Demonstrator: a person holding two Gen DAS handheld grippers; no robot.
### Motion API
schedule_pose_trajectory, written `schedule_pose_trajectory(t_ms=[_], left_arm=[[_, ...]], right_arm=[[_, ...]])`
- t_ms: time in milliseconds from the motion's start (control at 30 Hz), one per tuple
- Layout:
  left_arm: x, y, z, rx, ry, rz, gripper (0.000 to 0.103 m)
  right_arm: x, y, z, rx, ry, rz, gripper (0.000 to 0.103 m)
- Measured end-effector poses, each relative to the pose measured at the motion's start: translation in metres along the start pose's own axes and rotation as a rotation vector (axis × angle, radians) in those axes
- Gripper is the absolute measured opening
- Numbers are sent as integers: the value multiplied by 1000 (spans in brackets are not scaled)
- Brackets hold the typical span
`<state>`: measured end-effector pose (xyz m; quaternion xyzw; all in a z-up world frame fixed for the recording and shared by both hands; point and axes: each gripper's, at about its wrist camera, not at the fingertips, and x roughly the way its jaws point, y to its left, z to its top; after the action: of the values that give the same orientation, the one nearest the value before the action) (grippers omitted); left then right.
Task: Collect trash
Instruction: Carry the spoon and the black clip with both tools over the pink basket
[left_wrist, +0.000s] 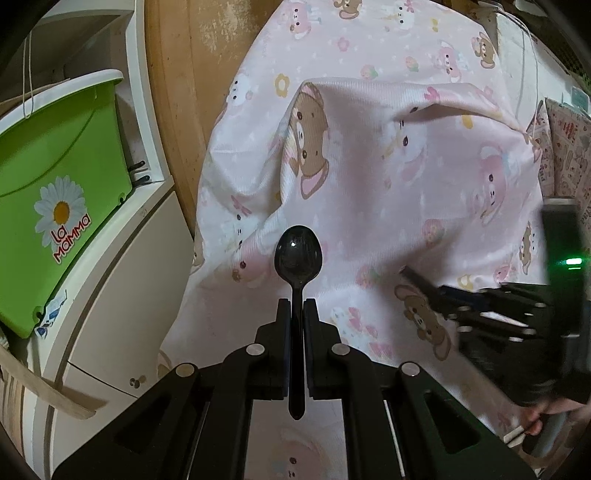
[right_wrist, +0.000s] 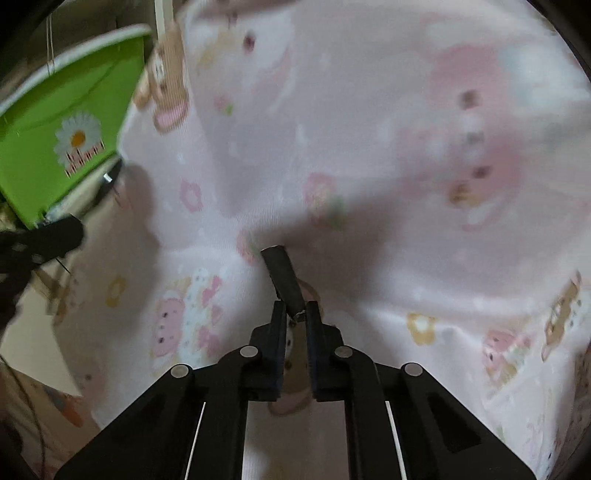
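My left gripper is shut on a black plastic spoon, bowl pointing forward, held above the pink cartoon-print cloth. My right gripper is shut on a small dark flat piece of trash that sticks out forward and to the left, above the same cloth. The right gripper also shows at the right edge of the left wrist view, blurred. A green bin with a daisy logo stands at the left, and shows in the right wrist view.
A white cabinet stands under the green bin. A wooden panel lies behind the cloth. Patterned boxes sit at the far right. The left gripper shows blurred at the left edge of the right wrist view.
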<state>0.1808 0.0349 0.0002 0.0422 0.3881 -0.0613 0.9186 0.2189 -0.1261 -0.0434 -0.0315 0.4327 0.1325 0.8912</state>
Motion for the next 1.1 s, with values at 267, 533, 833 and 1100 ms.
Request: schedule_pose_trajectory(t_ms=[267,533,833,1100], left_arm=[[1,-13,-14,12,27,-15,6],[-29,-37,-39,59,14,-30,6],[-62,-41,-87,20,47,-75,6],[-79,-41,-100,4,46,-106,6]], right_arm=[[-62,-5,-28,-16,-73,-23,11],[-140,-15,-63,2,-154,25,11],[-185,-16,-105,65,-186,90,11],[-204,10,-142,6,-166,128,11]])
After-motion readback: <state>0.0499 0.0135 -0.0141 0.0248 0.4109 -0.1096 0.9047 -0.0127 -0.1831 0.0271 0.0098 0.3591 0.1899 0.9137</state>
